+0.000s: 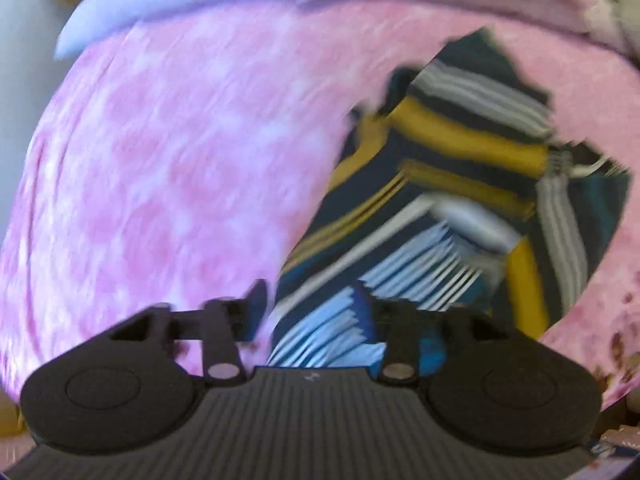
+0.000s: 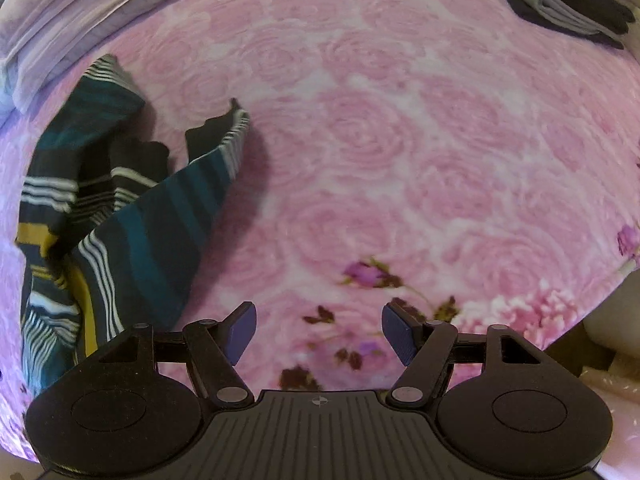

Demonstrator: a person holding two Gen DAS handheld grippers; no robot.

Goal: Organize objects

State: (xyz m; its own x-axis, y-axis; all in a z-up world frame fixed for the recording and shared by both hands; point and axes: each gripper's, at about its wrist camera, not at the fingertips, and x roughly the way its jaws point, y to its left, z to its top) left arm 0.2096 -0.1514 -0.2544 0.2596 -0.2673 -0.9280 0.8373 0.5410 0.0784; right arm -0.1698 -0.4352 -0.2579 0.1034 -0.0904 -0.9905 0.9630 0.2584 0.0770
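Note:
A striped cloth [image 1: 460, 184] in dark blue, teal, yellow and white lies crumpled on a pink rose-patterned bedspread [image 1: 180, 160]. In the blurred left wrist view my left gripper [image 1: 316, 316] has its jaws apart with the cloth's near edge lying between them. I cannot tell whether the pads touch it. In the right wrist view the cloth [image 2: 132, 216] lies at the left, partly lifted. My right gripper [image 2: 318, 334] is open and empty above the bedspread [image 2: 400, 140], to the right of the cloth.
Folded pale lilac bedding [image 2: 80, 12] runs along the far left edge of the bed. A folded dark and grey garment [image 2: 560, 0] lies at the far right corner. The bed's edge drops off at the right.

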